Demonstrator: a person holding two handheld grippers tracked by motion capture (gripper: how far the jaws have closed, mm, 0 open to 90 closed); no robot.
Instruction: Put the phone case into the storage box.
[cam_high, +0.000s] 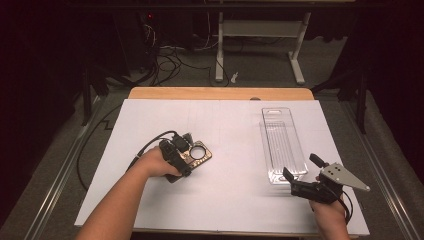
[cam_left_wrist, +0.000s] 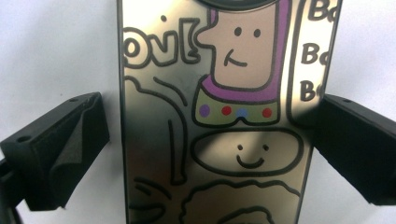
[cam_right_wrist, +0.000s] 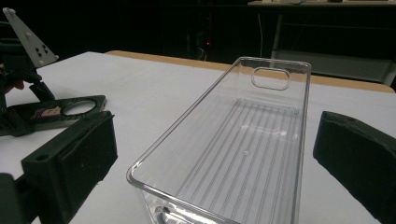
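Note:
A shiny phone case (cam_high: 199, 153) with a round camera hole lies on the white sheet (cam_high: 225, 200) left of centre. In the left gripper view its back (cam_left_wrist: 154, 116) carries cartoon drawings and lettering. My left gripper (cam_high: 187, 149) stands open around the case (cam_left_wrist: 211, 119); the right jaw meets the case's edge, the left jaw is a small gap off. A clear ribbed plastic tray (cam_high: 283, 145) lies right of centre, empty. My right gripper (cam_high: 301, 168) is open at the tray's near end (cam_right_wrist: 215, 140), one jaw on each side. The case (cam_right_wrist: 60, 111) also lies far left there.
The white sheet covers a wooden table whose far edge (cam_high: 220, 93) is bare. Behind it are a white table frame (cam_high: 260, 30) and cables on the floor (cam_high: 170, 60). The left gripper's cable (cam_high: 150, 145) trails over the sheet.

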